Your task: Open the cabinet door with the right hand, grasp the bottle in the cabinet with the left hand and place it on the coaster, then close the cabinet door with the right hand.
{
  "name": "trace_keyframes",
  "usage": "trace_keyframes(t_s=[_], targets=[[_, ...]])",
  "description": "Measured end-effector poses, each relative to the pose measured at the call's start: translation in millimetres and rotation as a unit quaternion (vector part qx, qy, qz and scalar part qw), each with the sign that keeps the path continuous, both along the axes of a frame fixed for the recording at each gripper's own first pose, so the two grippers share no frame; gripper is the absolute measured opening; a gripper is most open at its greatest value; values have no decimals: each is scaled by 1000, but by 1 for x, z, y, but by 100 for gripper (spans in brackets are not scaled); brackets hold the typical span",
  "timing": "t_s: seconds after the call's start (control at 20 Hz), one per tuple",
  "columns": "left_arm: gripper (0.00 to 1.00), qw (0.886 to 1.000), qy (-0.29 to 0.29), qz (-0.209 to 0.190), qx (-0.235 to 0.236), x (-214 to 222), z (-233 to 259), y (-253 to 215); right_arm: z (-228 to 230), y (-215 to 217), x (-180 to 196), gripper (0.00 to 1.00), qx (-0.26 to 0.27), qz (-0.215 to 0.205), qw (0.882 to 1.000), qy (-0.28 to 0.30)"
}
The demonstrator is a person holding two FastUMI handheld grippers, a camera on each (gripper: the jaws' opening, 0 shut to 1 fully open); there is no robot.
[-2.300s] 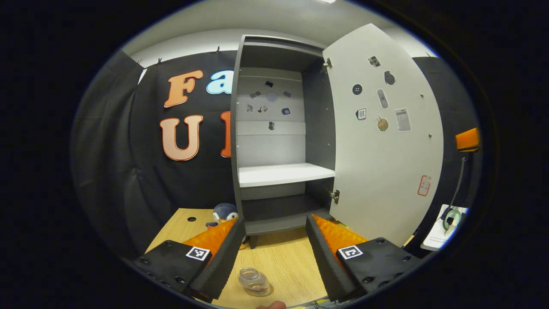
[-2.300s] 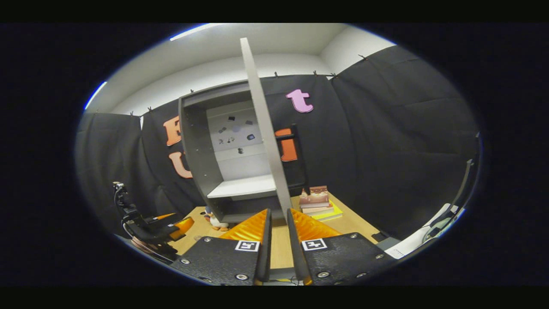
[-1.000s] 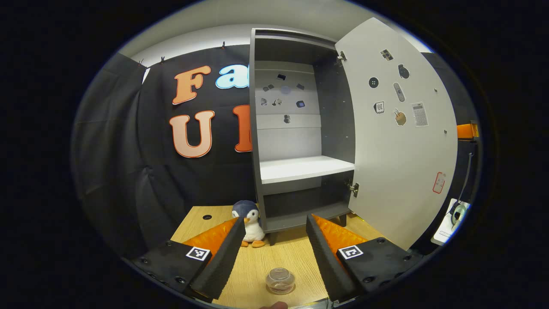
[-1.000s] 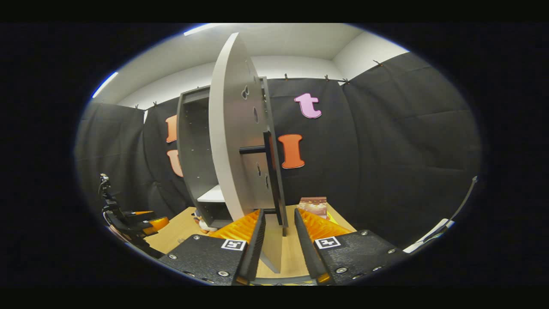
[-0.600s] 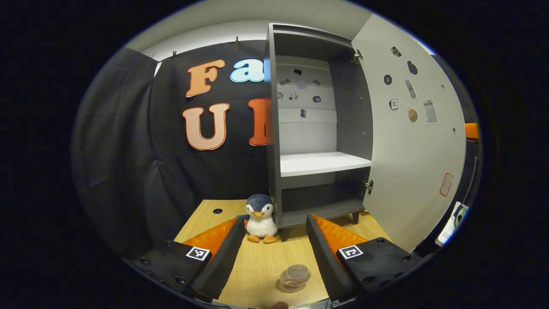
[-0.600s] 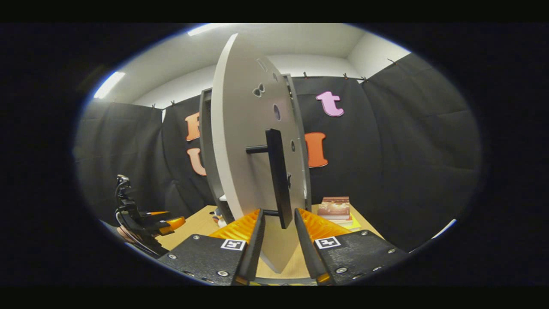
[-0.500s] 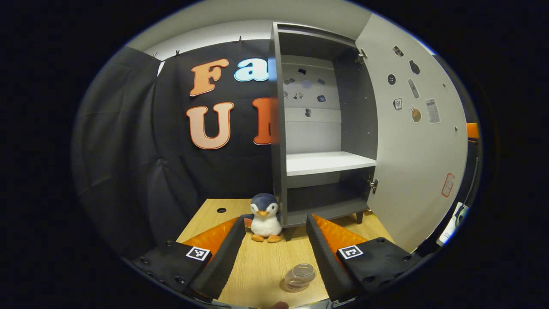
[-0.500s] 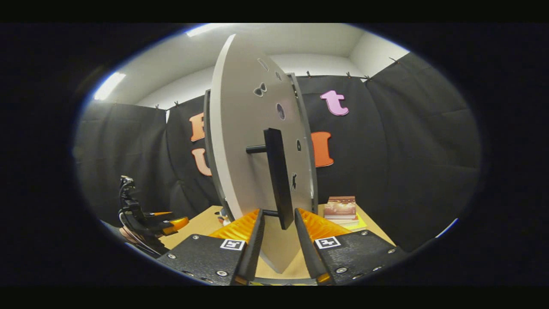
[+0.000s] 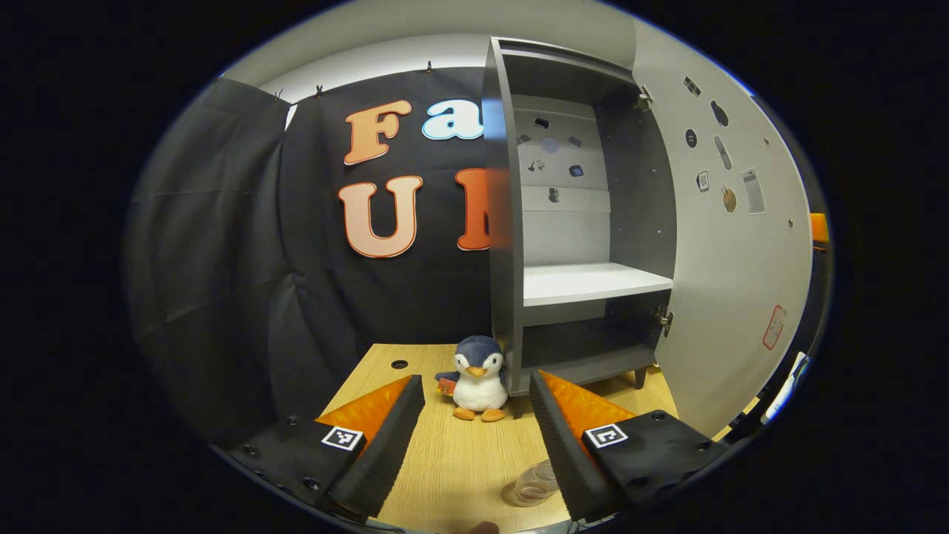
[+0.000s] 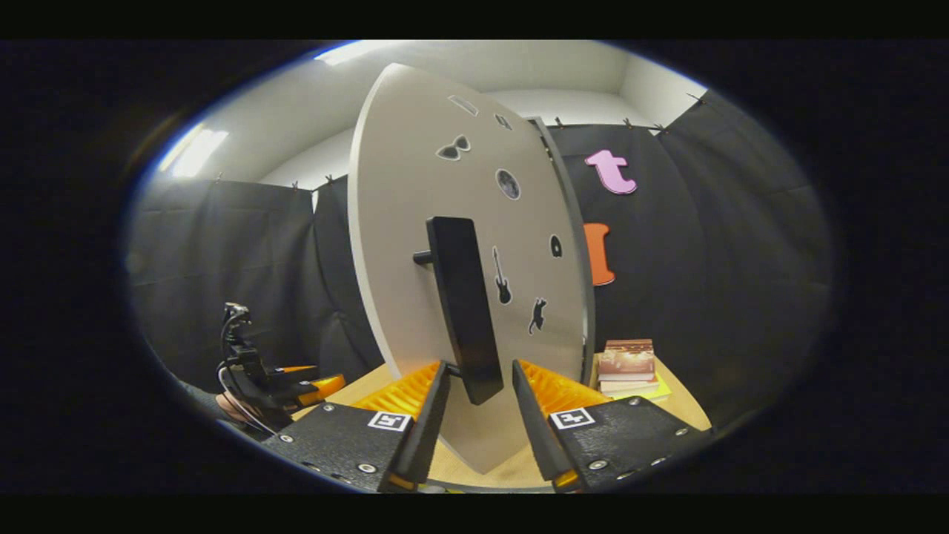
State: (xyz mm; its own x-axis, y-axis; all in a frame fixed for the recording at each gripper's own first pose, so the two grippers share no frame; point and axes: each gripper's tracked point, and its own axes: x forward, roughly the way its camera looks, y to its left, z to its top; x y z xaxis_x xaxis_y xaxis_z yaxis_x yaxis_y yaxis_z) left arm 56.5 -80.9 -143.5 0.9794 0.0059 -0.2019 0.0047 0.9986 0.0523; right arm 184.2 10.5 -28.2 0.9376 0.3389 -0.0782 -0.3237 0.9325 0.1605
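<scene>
A small clear bottle [image 9: 530, 486] stands on the wooden table [image 9: 460, 460], low between my left gripper's fingers and partly behind the right one. My left gripper [image 9: 474, 378] is open and holds nothing. The grey cabinet [image 9: 506, 222] stands open, its white shelf [image 9: 586, 282] bare. Its door [image 9: 734, 259] hangs out to the right. In the right gripper view I face the door's outer side [image 10: 415, 185]. The lower end of its black handle [image 10: 463, 308] sits between the parted fingers of my right gripper [image 10: 480, 365], with slim gaps on both sides.
A plush penguin [image 9: 478, 378] sits against the cabinet's left front corner. A stack of books [image 10: 626, 363] lies on the table right of the cabinet. The left gripper [image 10: 300, 382] and the hand holding it appear far left in the right gripper view.
The door has swung partway toward the cabinet and now shows my right gripper its outer face and handle. My left gripper drifted left, so the bottle slid toward its right finger.
</scene>
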Motion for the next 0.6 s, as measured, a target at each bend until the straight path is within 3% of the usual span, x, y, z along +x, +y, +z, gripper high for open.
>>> trace_keyframes(t_s=[0.35,0.6], targets=[[93,999,-19,28,-2,12,13,37,-7,51,45,70,7,42,999,1],[93,998,-30,49,-6,24,26,64,-14,70,72,77,-21,44,999,-25]])
